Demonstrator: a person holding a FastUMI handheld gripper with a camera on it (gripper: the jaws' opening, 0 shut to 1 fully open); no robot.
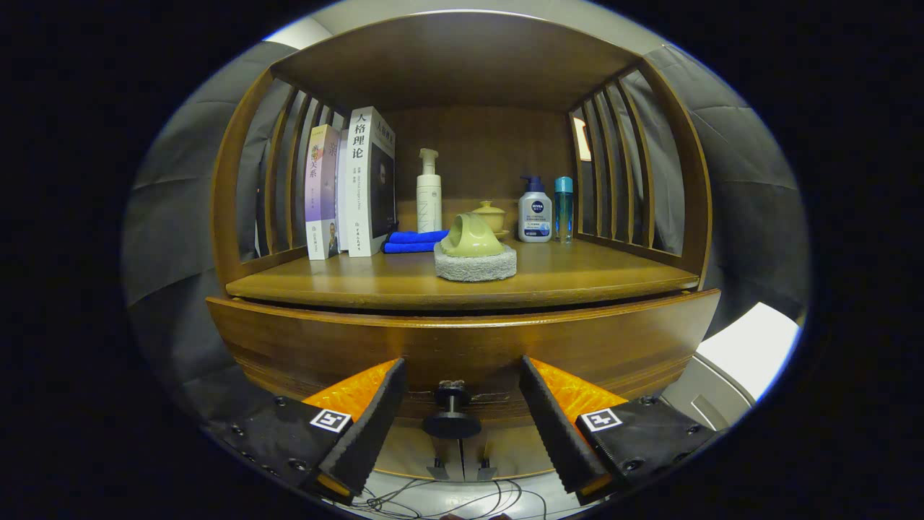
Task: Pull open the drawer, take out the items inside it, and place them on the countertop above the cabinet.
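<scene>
Cabinet countertop (346, 278), left to right: 2 or 3 books (354, 184) stand upright against the slatted left side. A folded blue cloth (415, 241) lies just beside them. Behind it stands a white pump bottle (429, 191). Mid-shelf, a green teacup (471, 235) lies tipped on its side on a grey pad (474, 265); a small lidded green pot (491, 214) sits behind it. Further right stand a pump bottle with a dark top (535, 211) and a slim teal bottle (564, 209), close together.

Below the countertop, the drawer (462, 350) front looks shut or very nearly so — a thin dark gap runs along its top edge, and nothing of its inside can be seen. Its knob (452, 413) sticks out at the middle of the front.

Gripper (462, 390): fingers spread wide, holding nothing. The knob sits between them, touching neither pad.

Step in hand, as I judge it: lining up on the knob. Whether this is for a pull, or comes after a push shut, cannot be settled — the things on the countertop may or may not have come from the drawer. A pull would call for both pads pressing the knob squarely, then a straight, level draw outward.
</scene>
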